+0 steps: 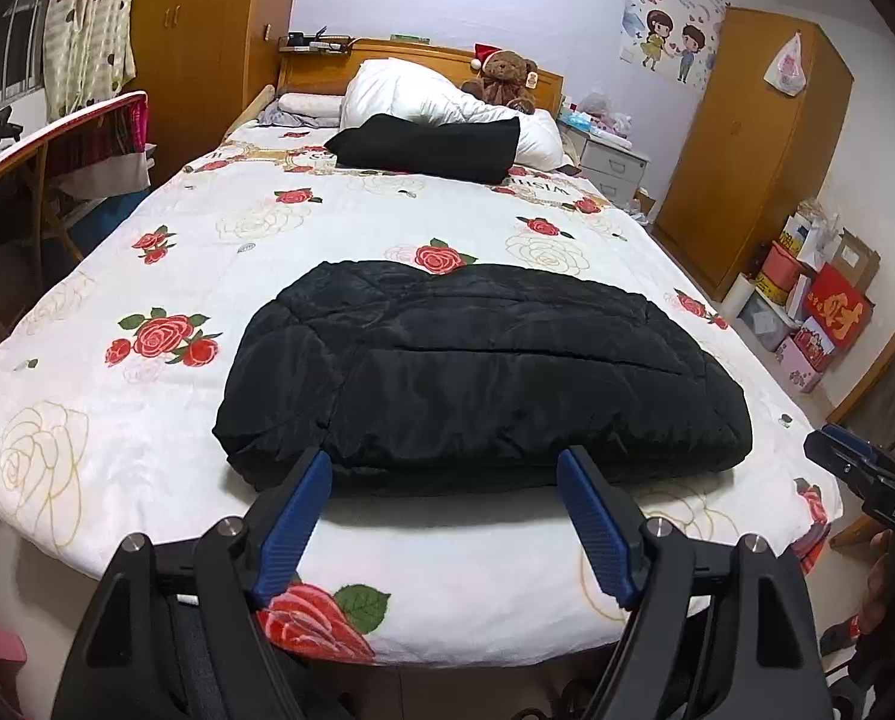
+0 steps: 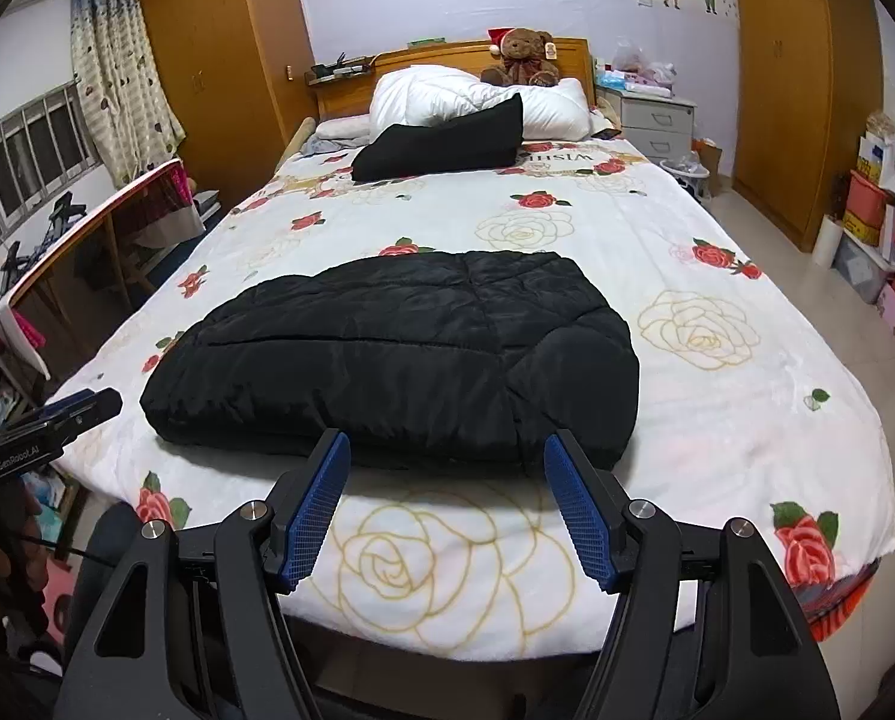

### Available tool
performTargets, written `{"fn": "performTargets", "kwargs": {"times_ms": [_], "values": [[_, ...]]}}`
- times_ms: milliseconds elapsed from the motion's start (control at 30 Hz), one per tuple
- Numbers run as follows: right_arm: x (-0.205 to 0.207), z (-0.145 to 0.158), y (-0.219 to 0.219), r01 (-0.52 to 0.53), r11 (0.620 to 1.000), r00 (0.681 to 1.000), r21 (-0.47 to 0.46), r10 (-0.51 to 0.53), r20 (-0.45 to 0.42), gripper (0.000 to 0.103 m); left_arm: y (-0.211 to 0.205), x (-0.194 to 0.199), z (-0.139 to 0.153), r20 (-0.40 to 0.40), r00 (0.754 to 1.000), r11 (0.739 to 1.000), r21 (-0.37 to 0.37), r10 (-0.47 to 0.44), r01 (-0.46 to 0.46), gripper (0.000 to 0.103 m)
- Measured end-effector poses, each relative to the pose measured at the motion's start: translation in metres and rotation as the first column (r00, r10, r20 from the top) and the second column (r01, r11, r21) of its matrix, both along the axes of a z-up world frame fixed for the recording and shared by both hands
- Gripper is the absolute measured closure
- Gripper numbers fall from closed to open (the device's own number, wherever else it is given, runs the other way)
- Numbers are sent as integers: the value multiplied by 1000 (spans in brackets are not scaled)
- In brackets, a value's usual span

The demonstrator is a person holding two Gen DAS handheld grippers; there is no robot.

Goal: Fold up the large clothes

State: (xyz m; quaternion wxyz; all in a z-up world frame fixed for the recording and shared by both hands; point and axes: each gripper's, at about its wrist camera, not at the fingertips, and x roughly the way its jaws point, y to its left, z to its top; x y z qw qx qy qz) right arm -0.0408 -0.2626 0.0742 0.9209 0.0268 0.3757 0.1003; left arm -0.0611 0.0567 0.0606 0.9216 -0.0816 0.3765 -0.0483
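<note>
The right gripper (image 2: 446,462) stands with its blue pads (image 2: 318,516) spread wide and nothing between them, held just short of the near edge of a folded black jacket (image 2: 399,354); the jacket lies flat on the bed (image 2: 717,420), on a white cover printed with red and cream roses; the left gripper (image 2: 69,414) reaches in from the left edge, its tip beside the bed's side; a second black bundle (image 2: 441,141) rests farther up, against a white pillow (image 2: 477,99); a teddy bear (image 2: 525,57) sits at the headboard; a drawer unit (image 2: 657,120) stands to the right of the bed.
</note>
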Motion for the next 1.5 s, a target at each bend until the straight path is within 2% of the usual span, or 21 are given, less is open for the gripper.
{"fn": "performTargets", "kwargs": {"times_ms": [300,1100,1500], "values": [[4,-16,0,14,1000,999,-6,-15,-48,35,-4,7,-19,-78,997,999,47,22,-19,23],[8,-23,5,-9,1000,997,-11,8,-71,35,-7,6,-21,-82,996,998,62,31,-26,23],[9,-23,5,-10,1000,997,-12,9,-73,35,-9,4,-19,-75,997,999,47,22,-18,23]]}}
